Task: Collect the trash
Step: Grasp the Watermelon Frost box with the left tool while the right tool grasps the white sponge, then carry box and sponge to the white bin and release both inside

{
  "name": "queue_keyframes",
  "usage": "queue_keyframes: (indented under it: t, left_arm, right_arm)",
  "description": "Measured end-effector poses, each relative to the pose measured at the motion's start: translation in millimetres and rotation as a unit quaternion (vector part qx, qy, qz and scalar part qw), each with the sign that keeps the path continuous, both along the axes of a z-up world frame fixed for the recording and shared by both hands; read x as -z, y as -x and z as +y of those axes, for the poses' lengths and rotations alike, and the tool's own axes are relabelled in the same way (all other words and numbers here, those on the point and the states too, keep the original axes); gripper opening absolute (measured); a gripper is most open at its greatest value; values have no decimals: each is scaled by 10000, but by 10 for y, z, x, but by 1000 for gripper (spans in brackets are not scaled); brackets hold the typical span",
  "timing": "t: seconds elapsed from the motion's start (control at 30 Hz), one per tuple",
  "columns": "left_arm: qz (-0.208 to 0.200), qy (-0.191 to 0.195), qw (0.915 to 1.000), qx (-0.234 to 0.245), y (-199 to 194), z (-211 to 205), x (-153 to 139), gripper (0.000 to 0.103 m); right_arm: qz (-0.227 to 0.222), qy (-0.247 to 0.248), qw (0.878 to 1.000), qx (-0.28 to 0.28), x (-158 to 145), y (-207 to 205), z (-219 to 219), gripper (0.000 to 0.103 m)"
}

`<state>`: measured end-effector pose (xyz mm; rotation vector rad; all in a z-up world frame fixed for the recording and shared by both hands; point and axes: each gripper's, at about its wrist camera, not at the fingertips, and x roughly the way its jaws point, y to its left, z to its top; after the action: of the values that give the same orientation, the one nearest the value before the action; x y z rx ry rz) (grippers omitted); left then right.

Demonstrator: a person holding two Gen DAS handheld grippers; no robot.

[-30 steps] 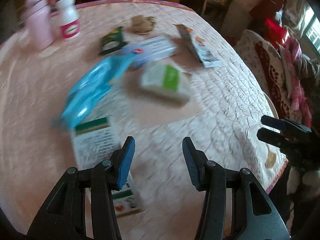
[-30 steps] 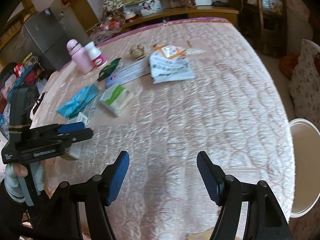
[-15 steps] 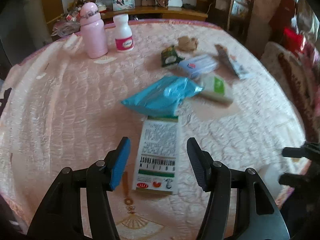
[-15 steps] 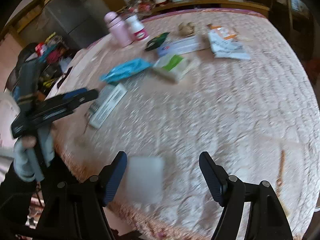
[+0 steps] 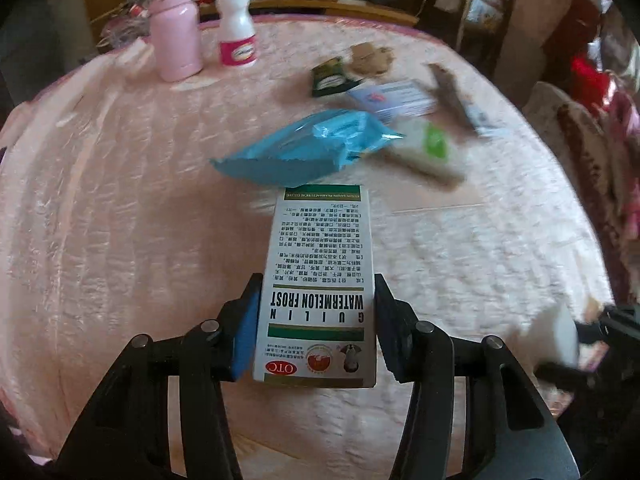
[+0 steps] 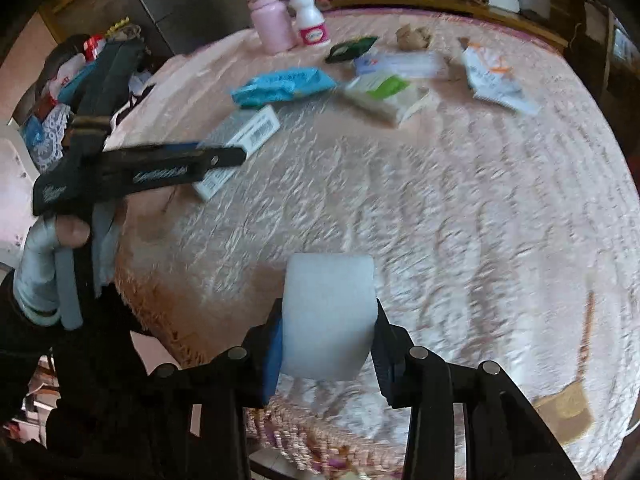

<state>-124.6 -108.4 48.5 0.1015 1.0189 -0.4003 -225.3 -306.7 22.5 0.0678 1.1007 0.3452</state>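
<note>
My left gripper (image 5: 316, 292) is shut on a white medicine box (image 5: 320, 264) printed "Watermelon Frost", flat on the pink quilted table (image 5: 120, 220). My right gripper (image 6: 328, 312) is shut on a white plastic cup (image 6: 328, 312) at the table's near edge. Beyond the box lie a blue wrapper (image 5: 308, 148), a green-and-white pack (image 5: 428, 152), a pale blue box (image 5: 392, 98), a dark green sachet (image 5: 330, 78), a crumpled brown paper (image 5: 370, 58) and a torn packet (image 5: 460, 100). The left gripper also shows in the right wrist view (image 6: 216, 156), with the box (image 6: 240, 140).
A pink bottle (image 5: 176, 28) and a white bottle with a pink label (image 5: 236, 34) stand at the table's far left. A wooden shelf (image 5: 320, 4) runs behind the table. Chairs with cloth (image 5: 580, 140) stand to the right. A grey cabinet (image 6: 180, 0) stands at the far left.
My left gripper moved forward and closed on the white medicine box. My right gripper moved to the white cup at the table edge and closed on it.
</note>
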Motion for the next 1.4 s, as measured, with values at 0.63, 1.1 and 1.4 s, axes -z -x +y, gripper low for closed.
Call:
queue_keyframes:
  t: [0.63, 1.1, 1.4]
  left_arm:
    - [-277, 357, 9924, 1148, 488, -1381, -423, 49]
    - [-409, 440, 9829, 1743, 592, -2231, -556, 49]
    - [-319, 607, 9754, 2095, 617, -2786, -575, 49]
  right_arm:
    - [-587, 60, 9893, 1334, -470, 6, -1244, 38]
    - [-600, 92, 9725, 2250, -507, 310, -2131, 38]
    - [-595, 183, 9590, 2766, -517, 469, -2616, 38]
